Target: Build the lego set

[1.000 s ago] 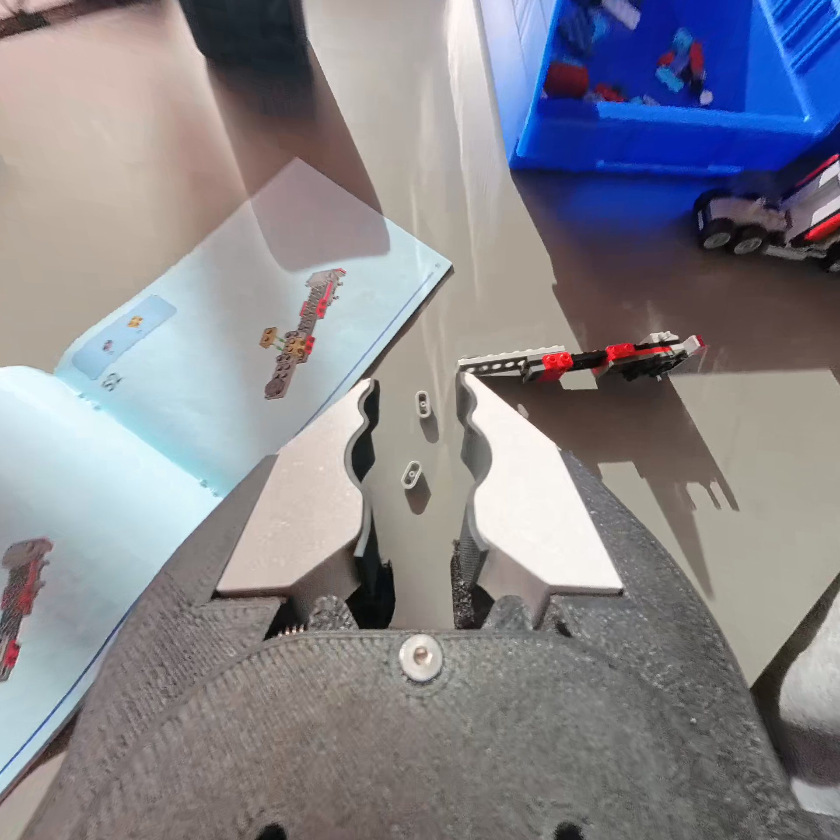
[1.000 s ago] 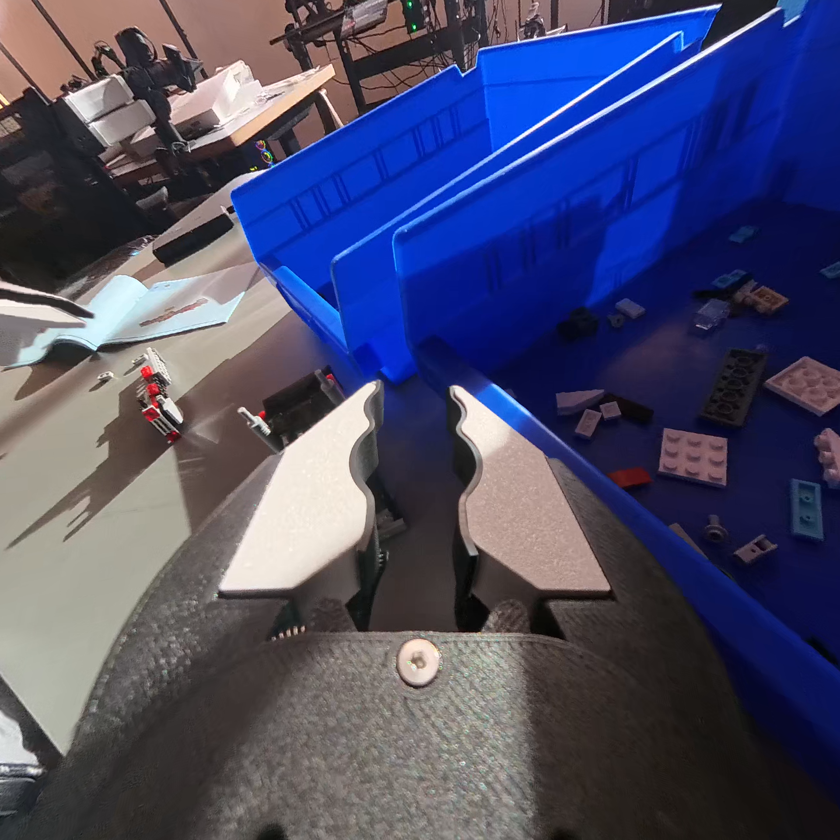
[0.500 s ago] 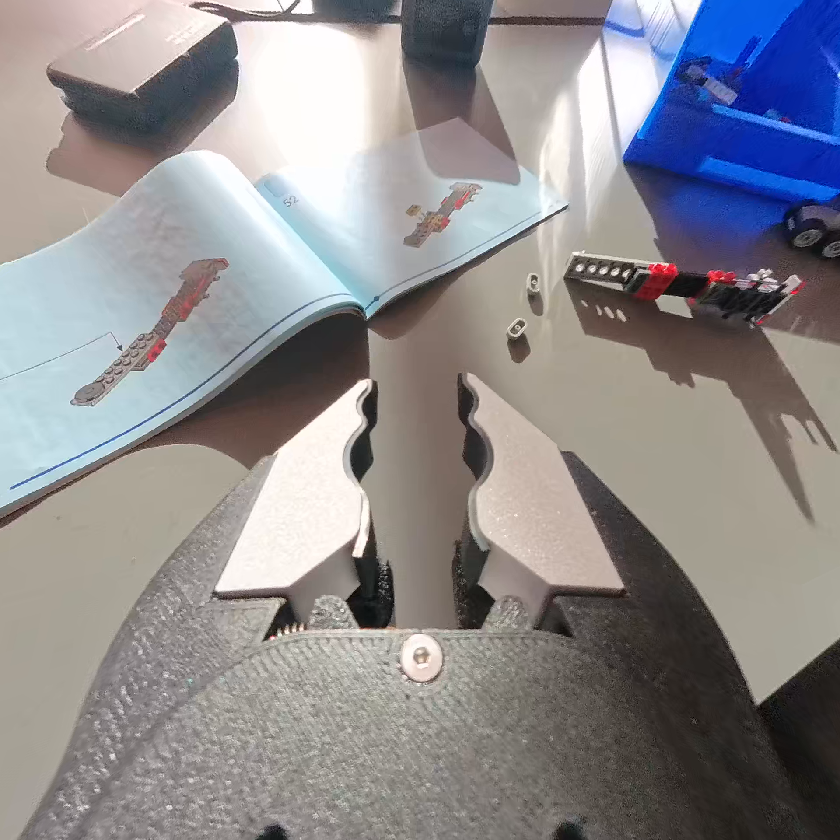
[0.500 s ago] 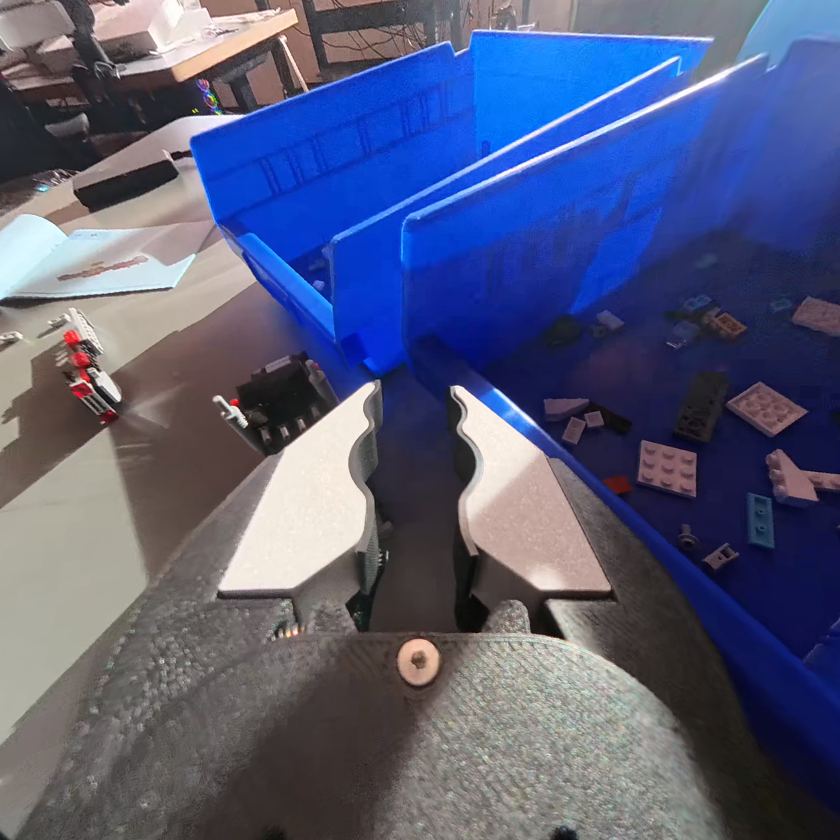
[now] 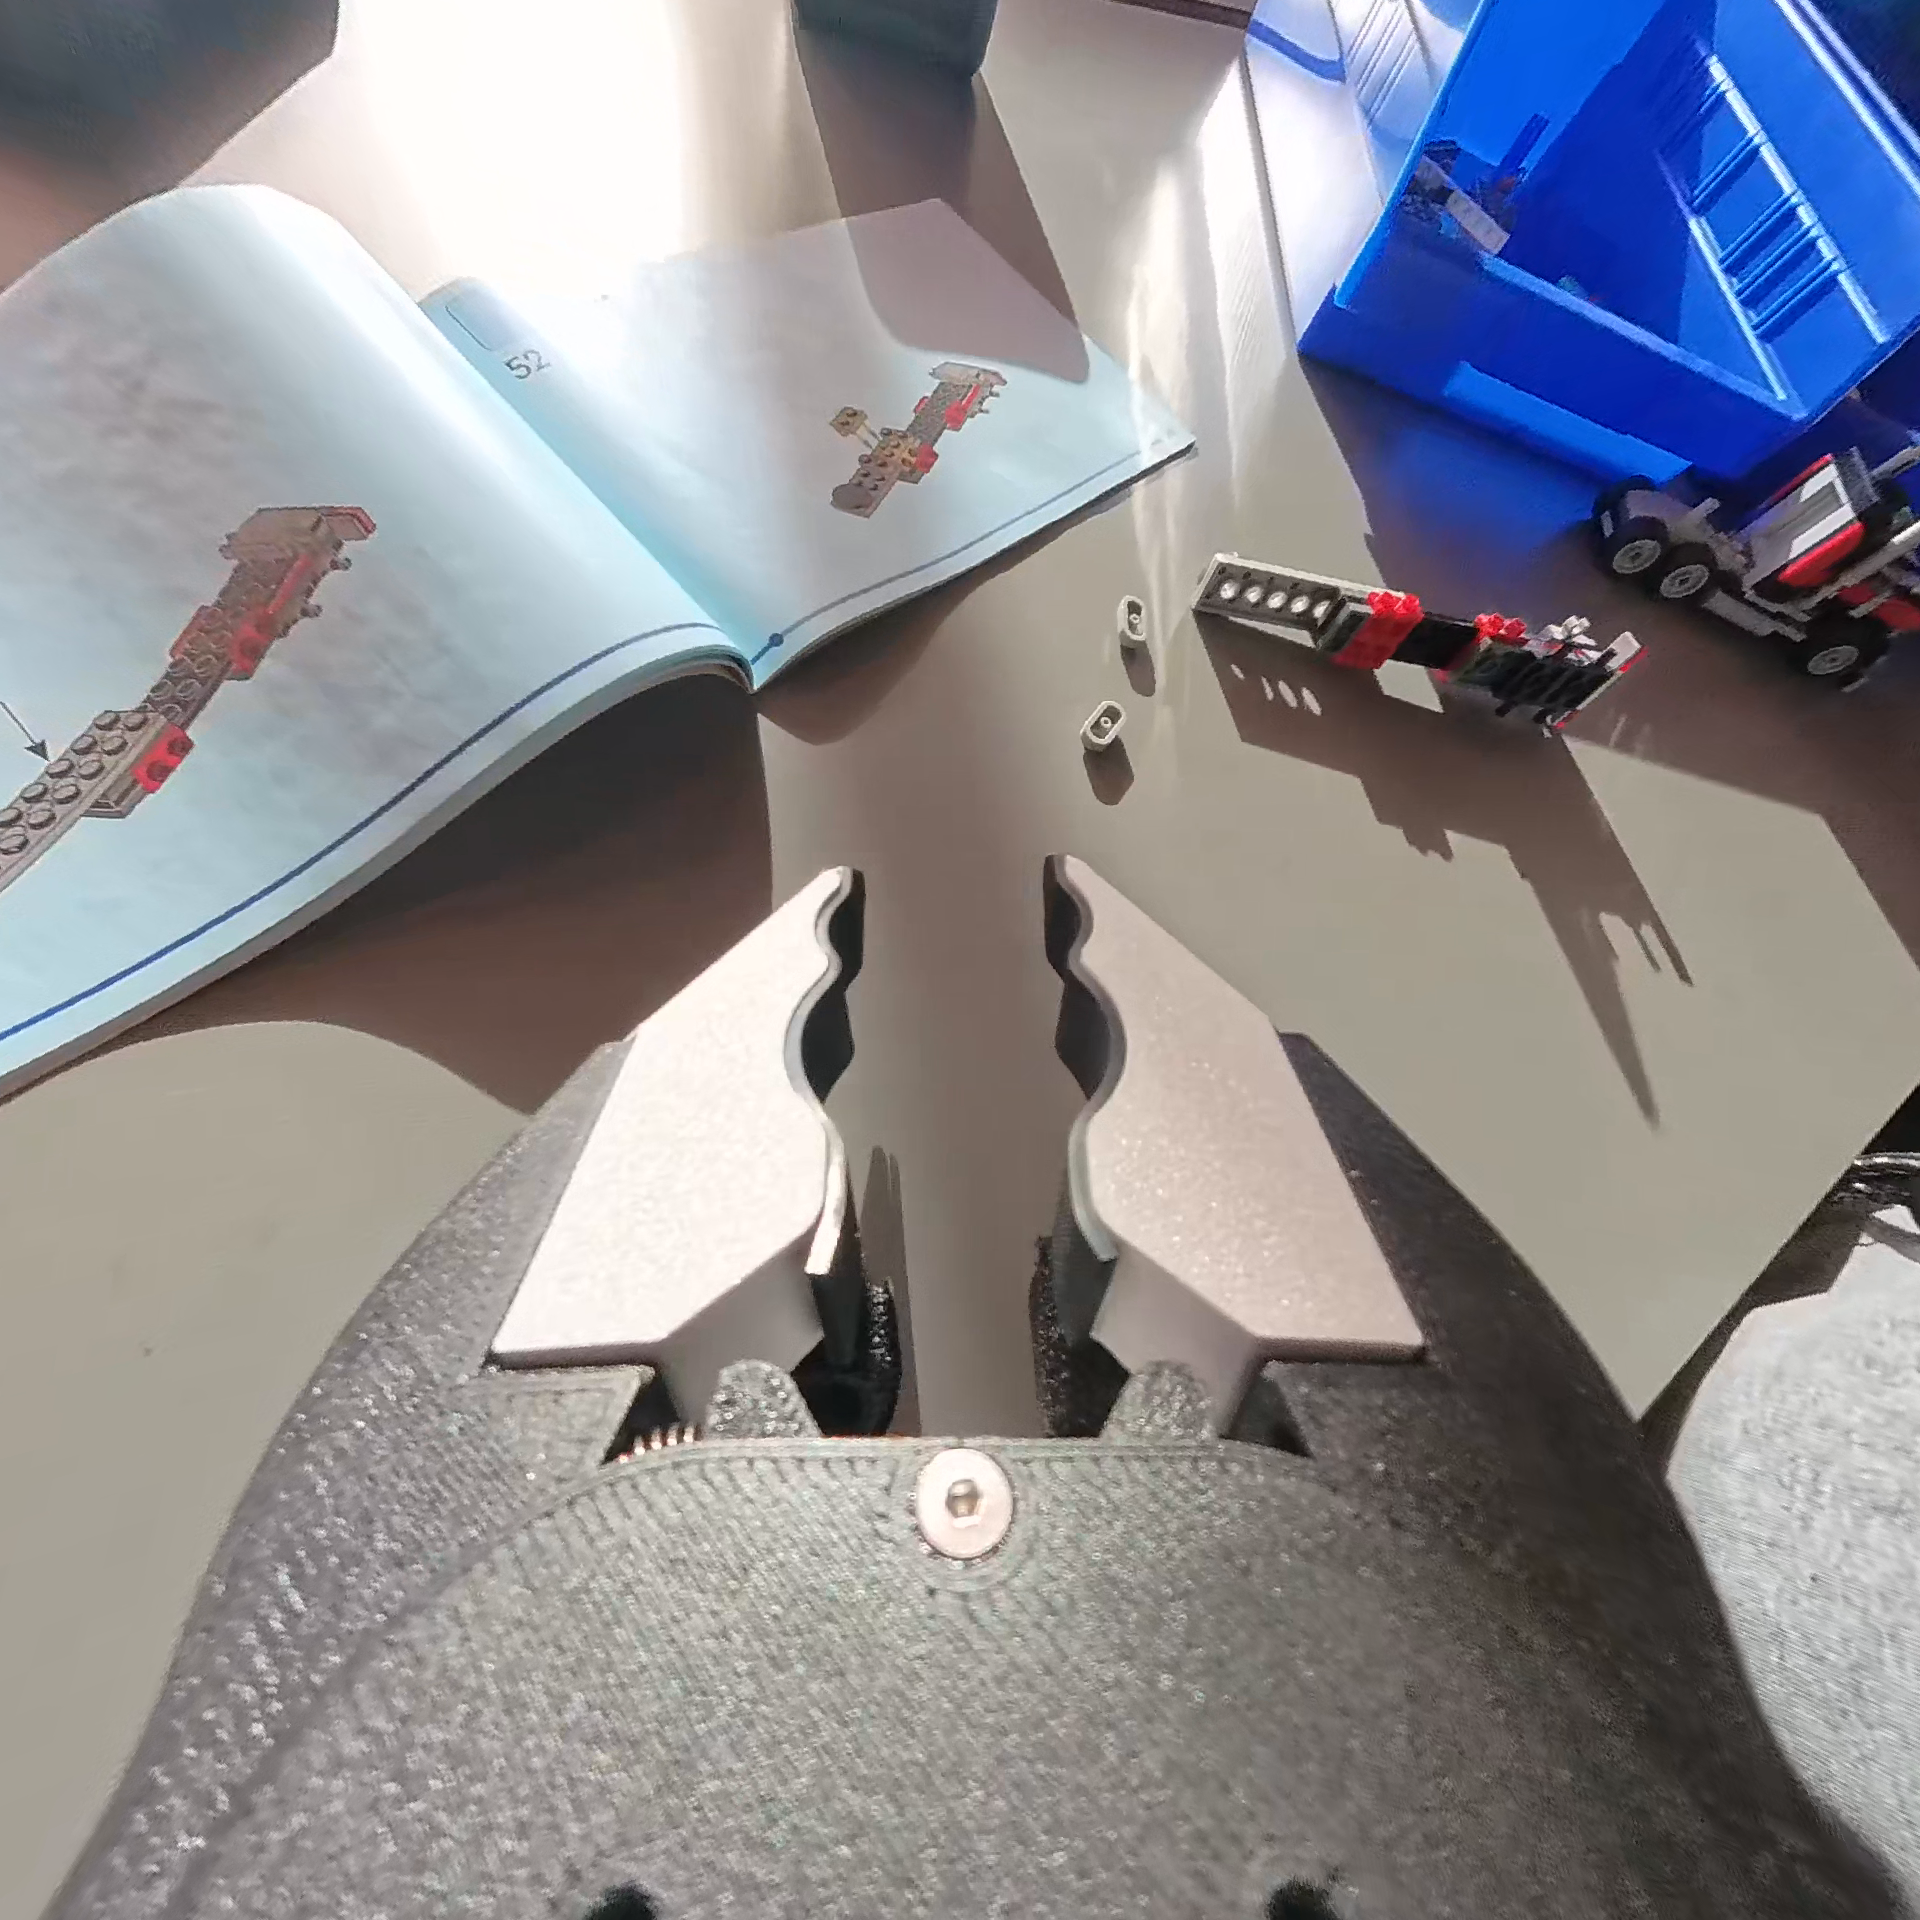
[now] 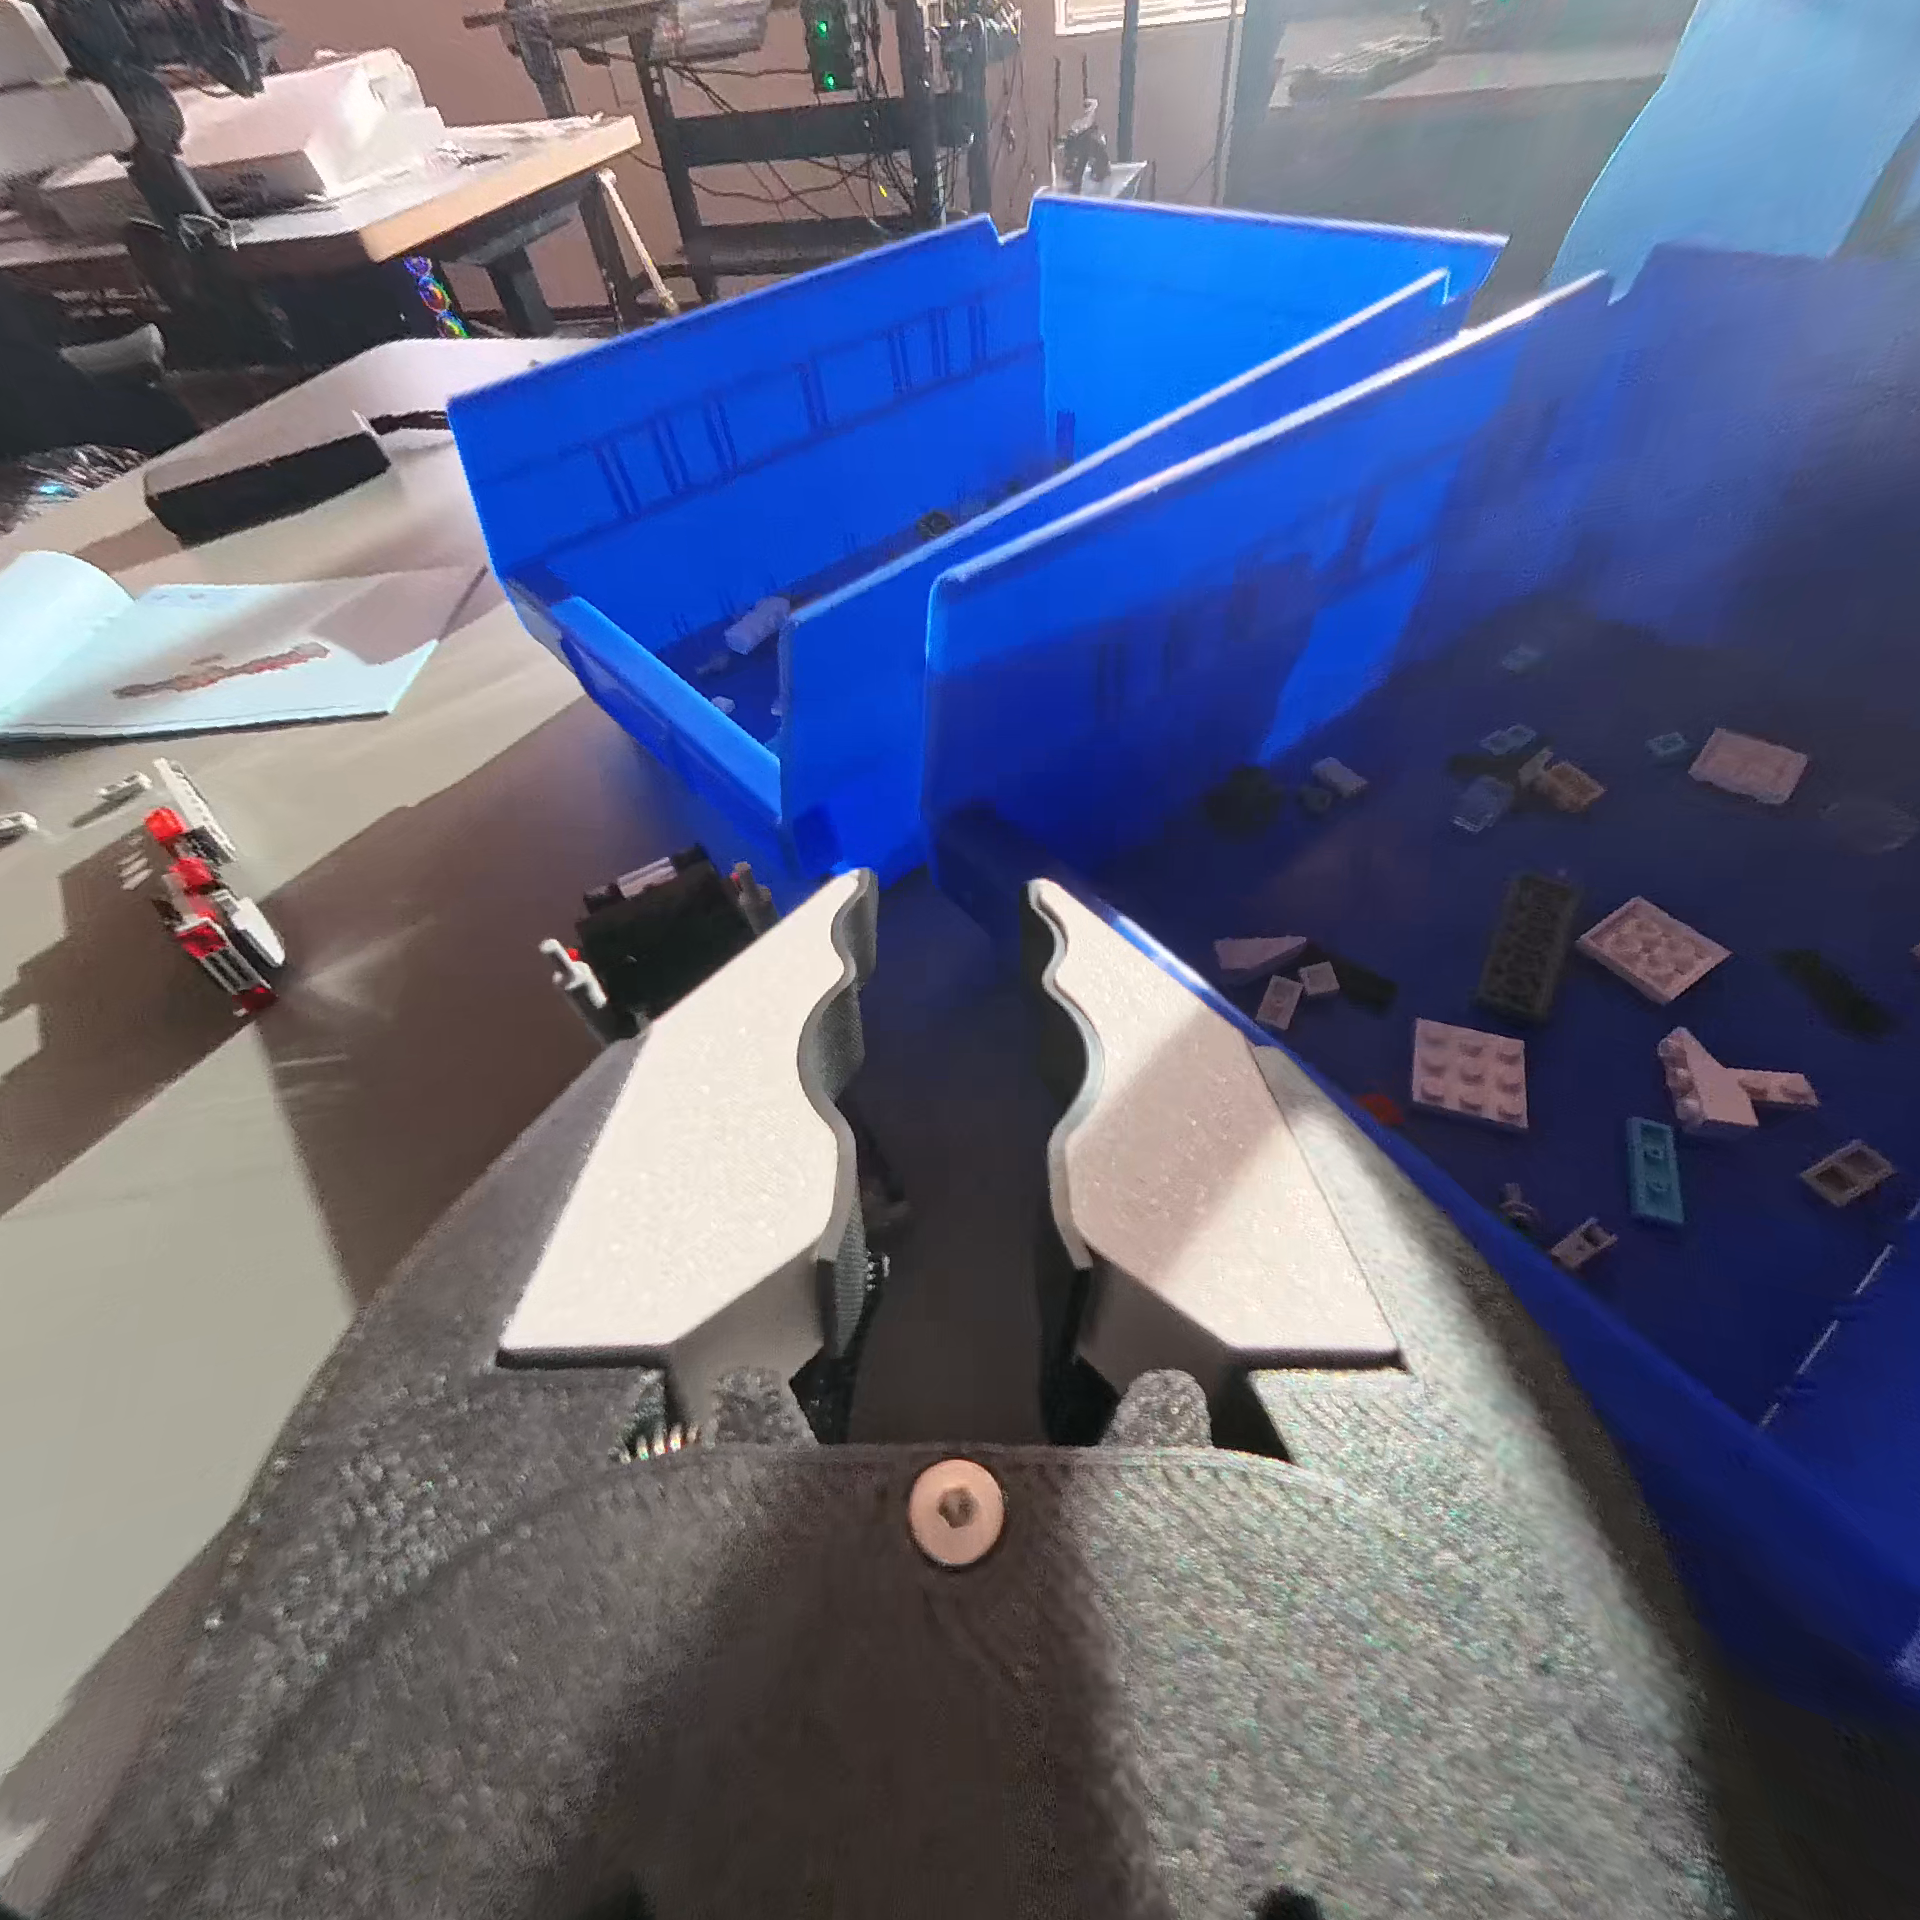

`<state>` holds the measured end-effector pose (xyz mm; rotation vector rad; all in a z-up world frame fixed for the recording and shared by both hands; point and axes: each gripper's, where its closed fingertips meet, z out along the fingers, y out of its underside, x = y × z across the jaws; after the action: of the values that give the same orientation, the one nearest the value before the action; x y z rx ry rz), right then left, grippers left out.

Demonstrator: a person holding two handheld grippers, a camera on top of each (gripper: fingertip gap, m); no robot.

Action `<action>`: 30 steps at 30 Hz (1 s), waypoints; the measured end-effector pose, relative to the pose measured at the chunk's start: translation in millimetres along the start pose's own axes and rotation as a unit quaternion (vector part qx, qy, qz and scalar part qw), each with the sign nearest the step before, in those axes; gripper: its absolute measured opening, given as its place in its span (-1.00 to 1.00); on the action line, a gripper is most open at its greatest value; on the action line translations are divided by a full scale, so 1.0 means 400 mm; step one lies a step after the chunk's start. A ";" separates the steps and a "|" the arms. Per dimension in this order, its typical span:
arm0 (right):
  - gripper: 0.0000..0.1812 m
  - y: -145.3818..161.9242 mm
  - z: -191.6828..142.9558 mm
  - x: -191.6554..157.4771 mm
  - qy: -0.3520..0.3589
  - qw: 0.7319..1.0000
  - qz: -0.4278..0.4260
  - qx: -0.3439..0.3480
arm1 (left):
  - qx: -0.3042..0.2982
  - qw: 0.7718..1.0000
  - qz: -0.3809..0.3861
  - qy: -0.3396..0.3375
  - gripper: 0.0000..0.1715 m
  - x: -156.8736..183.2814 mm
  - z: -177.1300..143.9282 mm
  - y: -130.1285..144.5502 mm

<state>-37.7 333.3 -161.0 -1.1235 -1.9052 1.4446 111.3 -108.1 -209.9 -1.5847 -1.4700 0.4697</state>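
Observation:
A long grey, red and black lego assembly (image 5: 1413, 642) lies on the table, also in the right wrist view (image 6: 213, 902). Two small grey pieces (image 5: 1108, 724) lie to its left. My left gripper (image 5: 951, 883) is open and empty, above the table well short of those pieces. A built lego truck (image 5: 1766, 577) stands by a blue bin; its dark front shows in the right wrist view (image 6: 655, 935). My right gripper (image 6: 951, 899) is open and empty, over the near wall of a blue bin (image 6: 1195, 997) holding several loose plates (image 6: 1468, 1070).
An open light-blue instruction booklet (image 5: 416, 520) lies at the left. A second blue bin (image 6: 831, 499) stands behind the first. A black flat box (image 6: 270, 483) lies at the far table edge. A grey sleeve (image 5: 1808, 1455) shows at the right. The left gripper's tips are roughly 45 cm from the right gripper's.
My left gripper has pulled back and up from the two small grey pieces, which lay between its fingers a second ago. My right gripper has swung slightly right toward the bin of loose plates.

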 end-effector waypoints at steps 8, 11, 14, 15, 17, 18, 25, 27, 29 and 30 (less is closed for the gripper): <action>-0.66 -0.082 -0.027 0.060 0.031 0.994 -0.091 -0.051 | -0.021 1.000 -0.001 0.013 -0.58 0.006 0.010 0.013; -0.64 -0.108 -0.026 0.097 0.044 0.990 -0.110 -0.077 | -0.027 1.000 0.008 0.004 -0.59 0.006 0.013 0.016; -0.64 -0.129 -0.022 0.127 0.053 0.986 -0.125 -0.096 | -0.028 1.000 0.009 -0.002 -0.59 0.003 0.013 0.017; -0.64 -0.133 -0.020 0.135 0.055 0.985 -0.130 -0.102 | -0.028 1.000 0.009 -0.003 -0.59 0.002 0.014 0.017; -0.64 -0.140 -0.015 0.152 0.060 0.982 -0.138 -0.113 | -0.029 1.000 0.009 -0.006 -0.59 0.001 0.014 0.018; -0.63 -0.142 -0.013 0.160 0.062 0.980 -0.143 -0.121 | -0.030 0.999 0.010 -0.008 -0.59 0.001 0.014 0.019; -0.64 -0.167 0.002 0.229 0.065 0.965 -0.184 -0.175 | -0.042 0.999 0.018 -0.016 -0.58 -0.001 0.020 0.027; -0.65 -0.176 0.010 0.255 0.061 0.958 -0.198 -0.196 | -0.044 0.999 0.018 -0.016 -0.58 -0.001 0.021 0.028; -0.65 -0.181 0.024 0.282 0.052 0.951 -0.207 -0.225 | -0.045 0.999 0.017 -0.015 -0.59 -0.001 0.021 0.028; -0.64 -0.182 0.032 0.294 0.046 0.947 -0.212 -0.239 | -0.045 0.999 0.016 -0.014 -0.59 -0.001 0.021 0.028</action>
<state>-134.0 417.9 -107.1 -0.8735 -2.3170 0.7056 111.2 -104.3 -223.4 -1.6796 -1.5068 0.4513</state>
